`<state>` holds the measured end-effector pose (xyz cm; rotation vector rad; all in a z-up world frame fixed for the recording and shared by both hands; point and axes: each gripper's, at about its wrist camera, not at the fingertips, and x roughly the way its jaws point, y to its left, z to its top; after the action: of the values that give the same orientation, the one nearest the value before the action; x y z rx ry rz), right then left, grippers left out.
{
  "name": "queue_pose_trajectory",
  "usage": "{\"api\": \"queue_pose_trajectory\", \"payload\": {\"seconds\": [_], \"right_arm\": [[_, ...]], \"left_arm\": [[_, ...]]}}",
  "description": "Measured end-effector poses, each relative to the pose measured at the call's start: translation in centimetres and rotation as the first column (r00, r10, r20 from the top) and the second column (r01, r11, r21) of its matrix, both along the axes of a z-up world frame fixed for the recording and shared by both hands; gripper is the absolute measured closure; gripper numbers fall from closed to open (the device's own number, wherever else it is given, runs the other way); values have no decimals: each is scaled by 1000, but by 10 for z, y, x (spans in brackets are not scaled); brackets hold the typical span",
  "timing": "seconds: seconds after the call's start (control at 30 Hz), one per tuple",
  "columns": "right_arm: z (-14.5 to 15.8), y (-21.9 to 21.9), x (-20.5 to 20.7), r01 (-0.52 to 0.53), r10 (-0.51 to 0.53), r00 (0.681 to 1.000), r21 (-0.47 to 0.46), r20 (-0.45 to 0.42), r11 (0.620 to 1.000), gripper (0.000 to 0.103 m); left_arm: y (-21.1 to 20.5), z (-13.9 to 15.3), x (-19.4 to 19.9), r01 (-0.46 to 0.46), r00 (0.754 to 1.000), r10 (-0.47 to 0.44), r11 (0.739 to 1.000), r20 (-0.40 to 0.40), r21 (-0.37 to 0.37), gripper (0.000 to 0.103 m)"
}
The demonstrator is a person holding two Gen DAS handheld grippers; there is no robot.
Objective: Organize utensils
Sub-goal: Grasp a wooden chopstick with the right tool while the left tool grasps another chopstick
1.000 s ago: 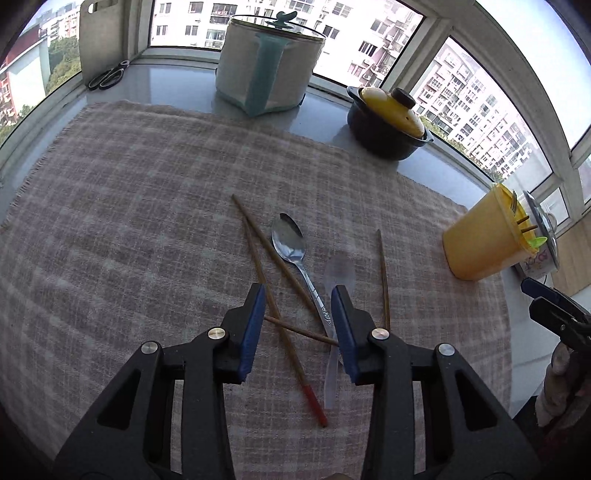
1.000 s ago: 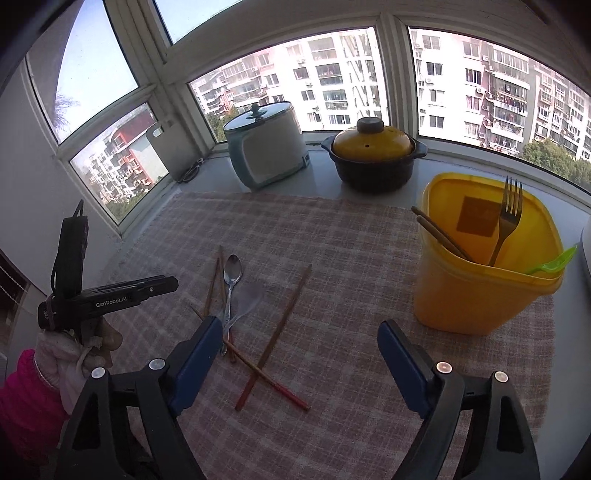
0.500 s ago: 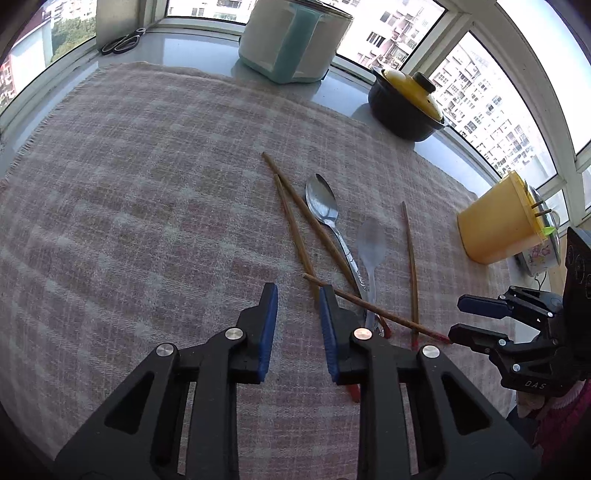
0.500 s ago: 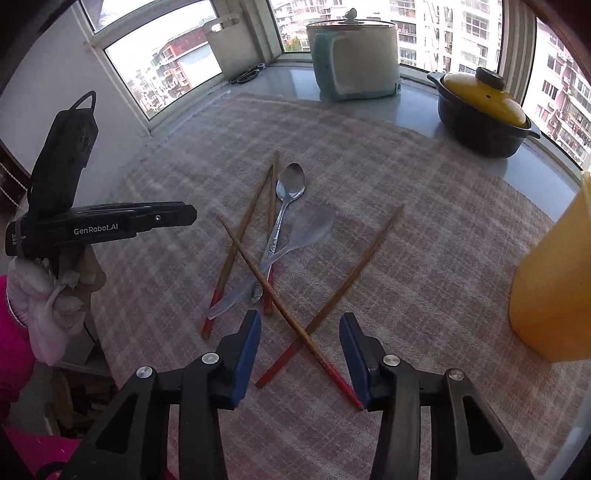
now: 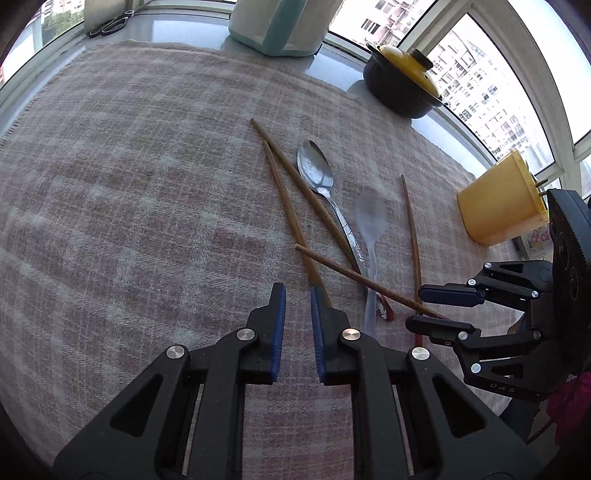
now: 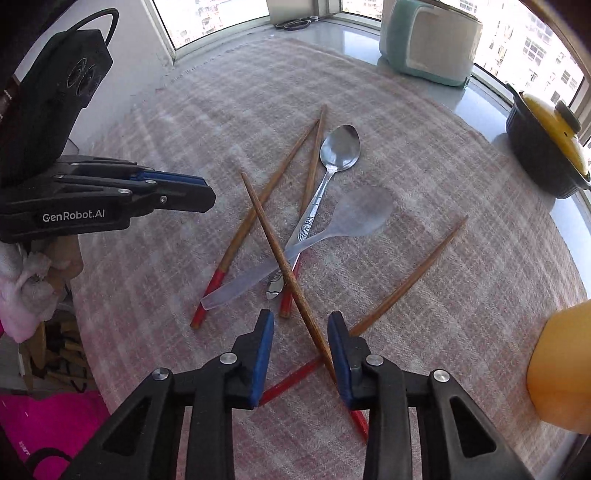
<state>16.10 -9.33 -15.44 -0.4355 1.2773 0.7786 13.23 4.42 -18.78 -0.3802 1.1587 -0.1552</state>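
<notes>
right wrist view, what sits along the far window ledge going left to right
scissors → pale green pot → black pot with yellow lid

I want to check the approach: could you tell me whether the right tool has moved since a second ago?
Yes. The right tool has come down from facing the yellow tub to the crossed chopsticks on the cloth, jaws closing around one.
</notes>
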Motion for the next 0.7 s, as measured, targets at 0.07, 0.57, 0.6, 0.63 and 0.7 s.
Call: {"api": "queue_pose_trajectory", "payload": {"seconds": [0.07, 0.57, 0.6, 0.63, 0.7], "right_arm": [[-3, 3, 1, -9, 9, 1000, -16, 4, 1000, 77], [-9, -6, 11, 32, -32, 999, 10, -17, 999, 92], [-9, -6, 12, 35, -35, 999, 10, -18, 999, 93], [-9, -6, 13, 40, -40, 999, 11, -19, 999, 93], [-8, -8, 17, 48, -48, 999, 17, -26, 999, 93]], "left_arm": [[-3, -1, 3, 4, 1000, -4, 1000, -1, 0, 91], [-15, -10, 22, 12, 1000, -11, 1000, -23, 25, 91], [-15, -9, 23, 12, 1000, -11, 1000, -23, 26, 91], [-15, -9, 23, 12, 1000, -12, 1000, -23, 26, 91], [-15, -10, 24, 11, 1000, -11, 1000, -25, 28, 91]]}}
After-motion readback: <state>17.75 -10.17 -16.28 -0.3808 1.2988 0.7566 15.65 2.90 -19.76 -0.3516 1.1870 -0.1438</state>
